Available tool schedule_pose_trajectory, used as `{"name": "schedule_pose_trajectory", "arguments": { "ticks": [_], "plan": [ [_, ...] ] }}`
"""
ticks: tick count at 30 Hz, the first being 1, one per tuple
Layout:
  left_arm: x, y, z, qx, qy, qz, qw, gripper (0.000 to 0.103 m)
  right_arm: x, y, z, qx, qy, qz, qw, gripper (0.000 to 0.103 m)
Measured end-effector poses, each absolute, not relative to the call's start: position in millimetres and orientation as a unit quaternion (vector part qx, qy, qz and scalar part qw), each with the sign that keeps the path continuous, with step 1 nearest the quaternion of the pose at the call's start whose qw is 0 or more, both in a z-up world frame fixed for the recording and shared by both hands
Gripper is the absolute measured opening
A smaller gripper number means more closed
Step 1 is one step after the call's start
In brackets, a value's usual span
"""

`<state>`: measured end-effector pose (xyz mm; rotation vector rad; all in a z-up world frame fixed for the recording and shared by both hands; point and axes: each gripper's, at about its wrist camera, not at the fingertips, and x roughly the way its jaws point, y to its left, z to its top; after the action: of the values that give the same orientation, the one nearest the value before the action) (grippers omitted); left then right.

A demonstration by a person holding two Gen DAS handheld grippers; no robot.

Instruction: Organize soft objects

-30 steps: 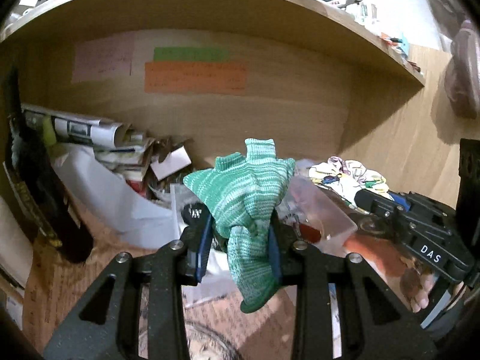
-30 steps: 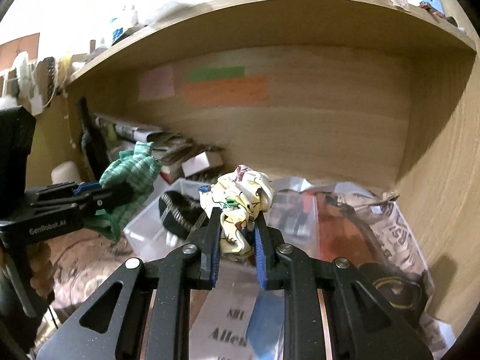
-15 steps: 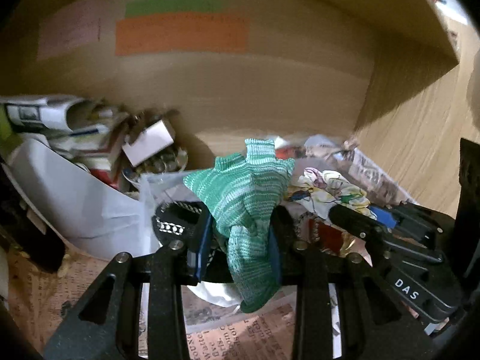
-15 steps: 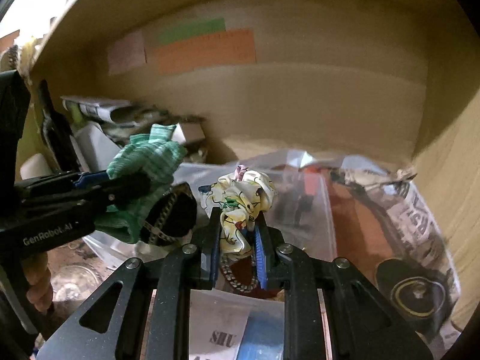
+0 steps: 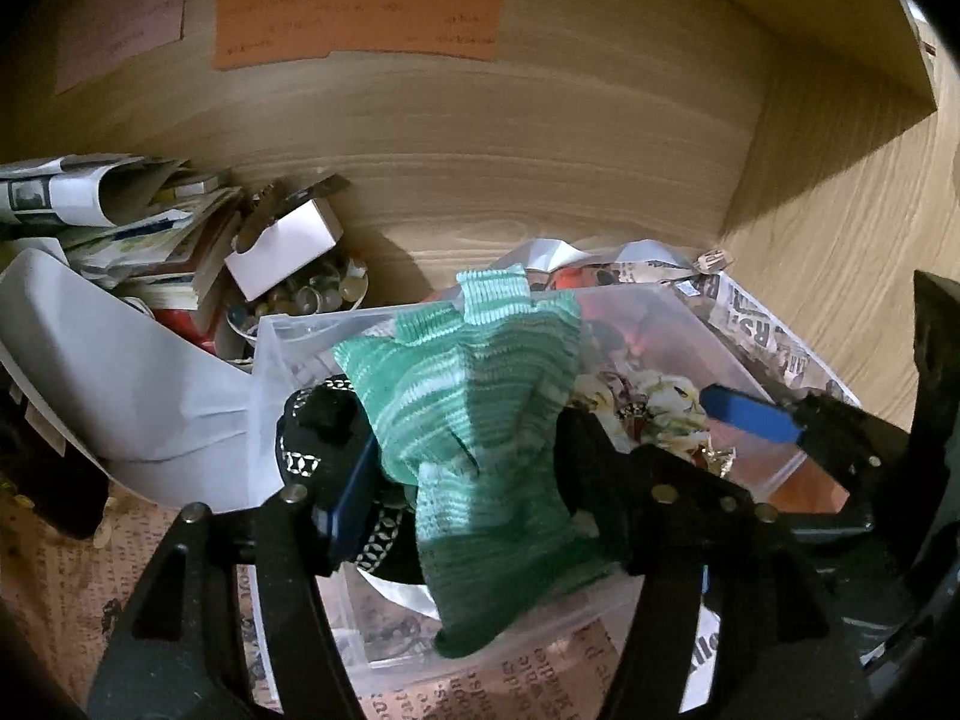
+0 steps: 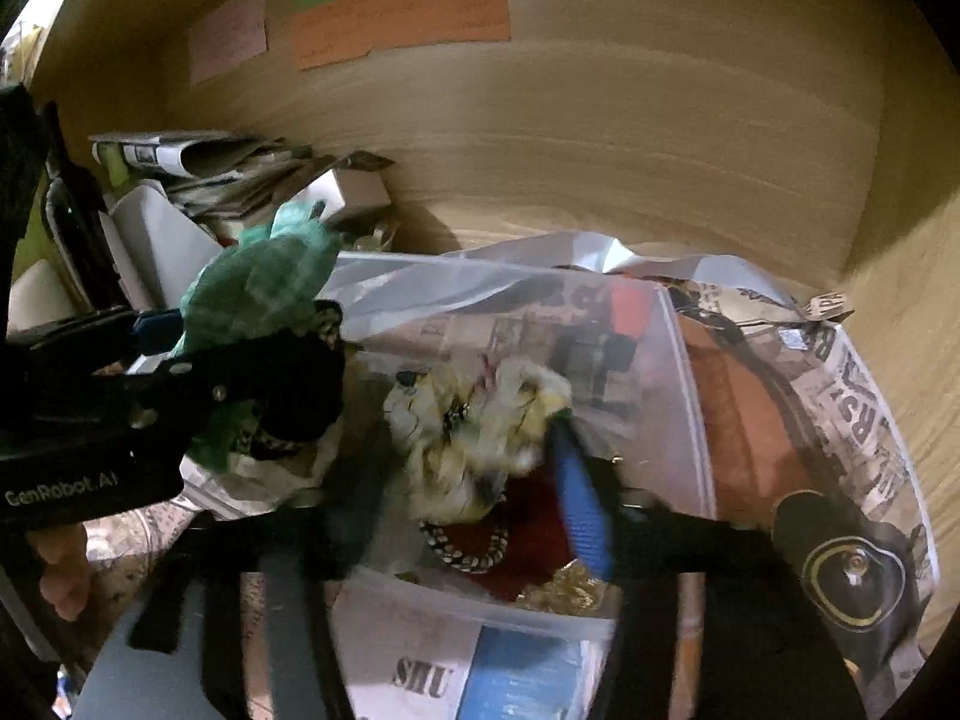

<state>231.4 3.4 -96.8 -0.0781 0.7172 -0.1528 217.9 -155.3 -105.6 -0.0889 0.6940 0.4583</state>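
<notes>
A green striped knitted cloth (image 5: 474,414) hangs between the spread jaws of my left gripper (image 5: 462,474), over a clear plastic bin (image 5: 720,354). It also shows at the left of the right wrist view (image 6: 258,288). My right gripper (image 6: 474,492) has its jaws spread wide around a cream floral cloth (image 6: 474,432), which lies loose inside the bin (image 6: 684,372). That cloth shows in the left wrist view (image 5: 654,408) too. A black patterned band (image 5: 312,450) lies in the bin's left part.
The bin sits in a wooden shelf nook lined with newspaper (image 6: 864,408). Rolled papers and a small white box (image 5: 282,246) pile up at the left. A chain and red item (image 6: 480,540) lie in the bin. A black round object (image 6: 840,564) sits at right.
Both grippers moved forward and down over the bin. Both sets of jaws have spread apart. The floral cloth has dropped into the bin; the green cloth still hangs between the left jaws.
</notes>
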Motion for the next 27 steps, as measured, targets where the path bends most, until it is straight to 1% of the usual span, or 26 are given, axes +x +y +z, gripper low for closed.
{"name": "schedule_pose_trajectory", "arguments": {
  "ticks": [4, 10, 17, 18, 19, 21, 22, 23, 25, 27],
  "plan": [
    [218.7, 5.6, -86.9, -0.038, 0.337, -0.076, 0.938, 0.067, 211.8, -157.5, -96.4, -0.042, 0.322, 0.223, 0.919, 0.059],
    [188.1, 11.1, -58.1, -0.042, 0.286, -0.073, 0.955, 0.067, 193.6, -166.9, -70.5, -0.034, 0.279, 0.222, 0.934, 0.059],
    [145.7, 12.2, -17.4, -0.035, 0.211, -0.065, 0.975, 0.068, 159.1, -178.0, -25.7, -0.023, 0.207, 0.228, 0.951, 0.059],
    [140.2, 11.9, -12.3, -0.035, 0.202, -0.063, 0.977, 0.068, 154.1, -179.6, -20.1, -0.02, 0.196, 0.229, 0.953, 0.062],
    [134.0, 11.5, -7.6, -0.033, 0.192, -0.062, 0.979, 0.068, 149.9, -181.0, -15.5, -0.018, 0.186, 0.23, 0.955, 0.068],
    [122.8, 9.9, 0.9, -0.029, 0.173, -0.059, 0.983, 0.07, 139.9, -183.5, -6.2, -0.012, 0.165, 0.231, 0.959, 0.072],
    [117.8, 9.4, 4.0, -0.028, 0.166, -0.058, 0.984, 0.074, 135.1, -184.3, -1.6, -0.01, 0.157, 0.232, 0.96, 0.074],
    [113.1, 8.9, 6.5, -0.026, 0.158, -0.056, 0.986, 0.082, 131.0, -184.6, 2.0, -0.009, 0.15, 0.233, 0.961, 0.074],
    [101.9, 8.6, 11.6, -0.023, 0.138, -0.047, 0.989, 0.089, 125.4, -185.7, 6.1, -0.007, 0.138, 0.233, 0.963, 0.081],
    [92.9, 7.3, 15.7, -0.017, 0.123, -0.04, 0.991, 0.09, 118.2, -185.0, 9.4, -0.007, 0.126, 0.232, 0.965, 0.083]
  ]
}}
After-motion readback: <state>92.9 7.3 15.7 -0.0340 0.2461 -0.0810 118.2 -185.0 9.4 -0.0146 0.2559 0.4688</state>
